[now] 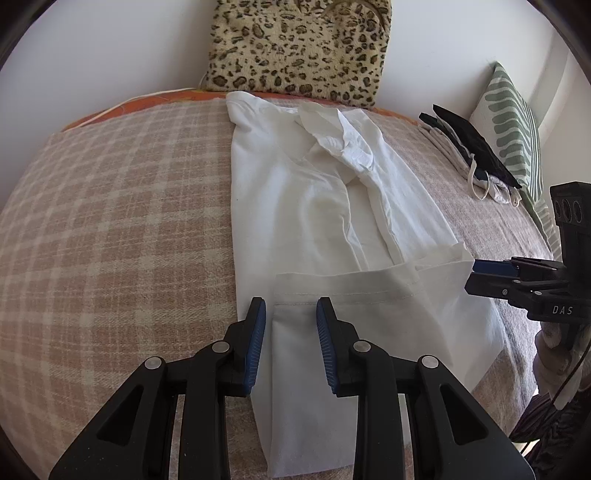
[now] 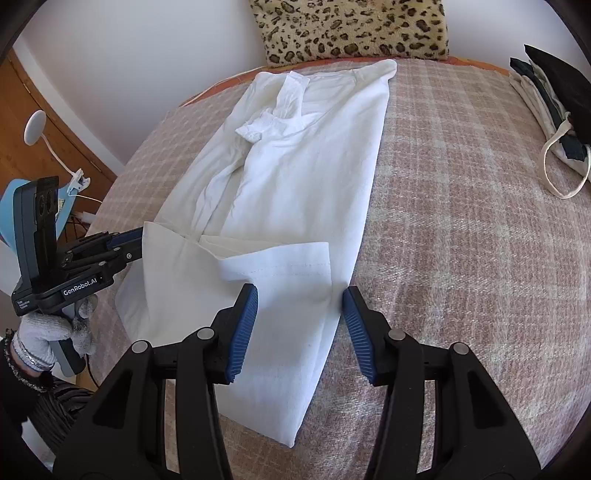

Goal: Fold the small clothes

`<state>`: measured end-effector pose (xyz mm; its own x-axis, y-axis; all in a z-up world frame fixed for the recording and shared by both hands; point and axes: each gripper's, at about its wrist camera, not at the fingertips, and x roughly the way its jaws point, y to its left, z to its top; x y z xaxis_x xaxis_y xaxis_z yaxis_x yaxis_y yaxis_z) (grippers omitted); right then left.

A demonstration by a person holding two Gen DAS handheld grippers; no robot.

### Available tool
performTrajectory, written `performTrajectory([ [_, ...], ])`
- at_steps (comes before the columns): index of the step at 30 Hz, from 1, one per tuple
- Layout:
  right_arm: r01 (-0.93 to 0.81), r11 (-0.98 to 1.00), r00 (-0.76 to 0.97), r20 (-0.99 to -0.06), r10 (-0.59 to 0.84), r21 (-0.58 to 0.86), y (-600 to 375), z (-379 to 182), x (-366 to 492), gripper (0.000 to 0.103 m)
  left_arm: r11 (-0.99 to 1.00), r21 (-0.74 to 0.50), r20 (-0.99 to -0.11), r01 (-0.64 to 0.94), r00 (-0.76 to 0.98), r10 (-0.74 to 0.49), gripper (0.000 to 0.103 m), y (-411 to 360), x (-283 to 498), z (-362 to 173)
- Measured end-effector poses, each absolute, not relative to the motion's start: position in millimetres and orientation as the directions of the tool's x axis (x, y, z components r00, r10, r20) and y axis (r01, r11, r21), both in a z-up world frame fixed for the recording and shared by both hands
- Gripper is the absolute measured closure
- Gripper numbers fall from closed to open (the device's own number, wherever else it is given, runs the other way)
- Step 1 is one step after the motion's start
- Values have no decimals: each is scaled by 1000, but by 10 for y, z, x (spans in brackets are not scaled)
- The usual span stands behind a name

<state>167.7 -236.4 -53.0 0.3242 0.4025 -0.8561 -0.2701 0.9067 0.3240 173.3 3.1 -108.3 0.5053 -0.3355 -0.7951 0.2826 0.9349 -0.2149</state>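
While both claws gape empty, the white shirt (image 2: 295, 166) lies lengthwise toward the leopard cushion (image 2: 354, 29).

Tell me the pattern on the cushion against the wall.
Leopard print cushion, tan with dark spots; clearest in the right wrist view.

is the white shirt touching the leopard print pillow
Touching: in the left wrist view the white shirt's far edge meets the base of the leopard print pillow, no blanket between.

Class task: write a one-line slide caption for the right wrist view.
Right gripper open over the white shirt's folded-up hem on the plaid blanket, left gripper at the opposite edge.
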Motion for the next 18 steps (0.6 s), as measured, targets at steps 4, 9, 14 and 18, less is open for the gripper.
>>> performTrajectory([
  [4,-277,906,321,-858,401,320,-2329,-539,1669,51,933,-198,-801,300,500,-330,76,-13,1741,-1113],
  [9,-295,915,339,-865,371,276,-2264,-541,1629,56,930,-199,-788,310,513,-340,90,-26,1732,-1105],
  [14,-291,925,364,-866,344,246,-2262,-516,1623,69,927,-211,-761,311,543,-355,99,13,1689,-1038],
  [18,-286,925,373,-861,347,249,-2282,-489,1610,92,931,-216,-740,293,573,-352,100,74,1662,-971],
])
